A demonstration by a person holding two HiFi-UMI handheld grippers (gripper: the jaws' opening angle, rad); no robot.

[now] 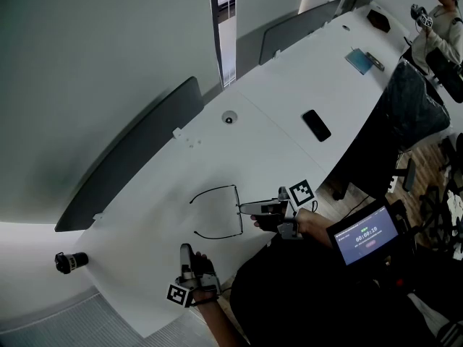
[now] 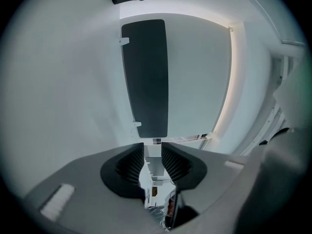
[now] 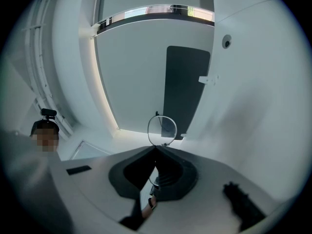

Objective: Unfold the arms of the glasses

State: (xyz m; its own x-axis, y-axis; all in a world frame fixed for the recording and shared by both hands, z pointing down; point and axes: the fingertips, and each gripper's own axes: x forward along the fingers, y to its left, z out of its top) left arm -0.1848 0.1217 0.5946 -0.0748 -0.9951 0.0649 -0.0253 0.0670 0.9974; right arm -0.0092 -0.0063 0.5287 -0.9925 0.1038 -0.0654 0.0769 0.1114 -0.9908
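Observation:
Thin black wire glasses [image 1: 217,212] are at the near edge of the white table [image 1: 289,85]. Their front is seen edge-on, and a thin arm runs left from each end of it. My right gripper [image 1: 242,208] comes in from the right and is shut on the front. In the right gripper view one round lens rim [image 3: 162,129] stands just above the closed tips [image 3: 156,149]. My left gripper [image 1: 186,249] sits below and left of the glasses, apart from them. In its own view the left gripper [image 2: 153,150] has a narrow gap between its jaws with nothing in it.
A dark divider panel [image 1: 137,157] lines the table's far edge, with a black cylinder [image 1: 71,262] beyond it at the left. A black phone [image 1: 316,125], a round grommet [image 1: 229,118] and a blue notebook [image 1: 359,61] lie farther along. A black chair [image 1: 405,114] and a person [image 1: 441,27] are at the right.

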